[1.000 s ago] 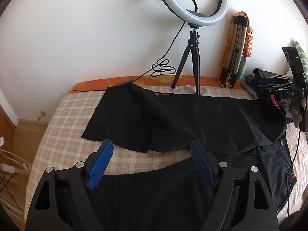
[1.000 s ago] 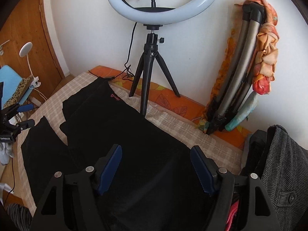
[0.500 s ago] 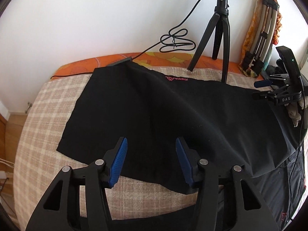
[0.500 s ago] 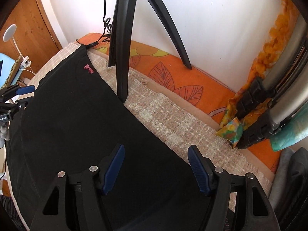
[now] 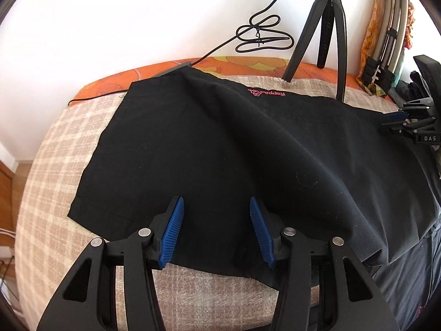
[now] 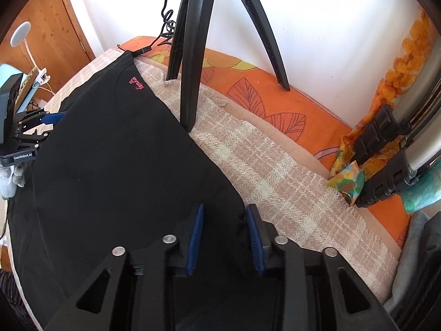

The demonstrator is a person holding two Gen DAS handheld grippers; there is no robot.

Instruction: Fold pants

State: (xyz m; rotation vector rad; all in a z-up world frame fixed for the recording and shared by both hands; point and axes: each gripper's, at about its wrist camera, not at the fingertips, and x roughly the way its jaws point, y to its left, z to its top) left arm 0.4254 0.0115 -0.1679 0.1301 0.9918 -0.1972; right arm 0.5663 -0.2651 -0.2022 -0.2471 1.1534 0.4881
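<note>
Lying spread across the checked blanket (image 5: 55,171) on the bed, the black pants (image 5: 220,149) are showing a small pink logo (image 5: 266,93) near their far edge. You are holding your left gripper (image 5: 216,227) low over the near hem, its jaws standing apart with fabric between the blue pads (image 5: 172,233) but not pinched. You are keeping your right gripper (image 6: 223,235) at the pants' far edge, jaws narrowed but with a gap showing; whether cloth is caught between them is hard to tell, since the black fabric is blending with the frame. A tripod (image 6: 190,55) is standing on the blanket just beside that edge, near the orange mattress (image 6: 275,102).
</note>
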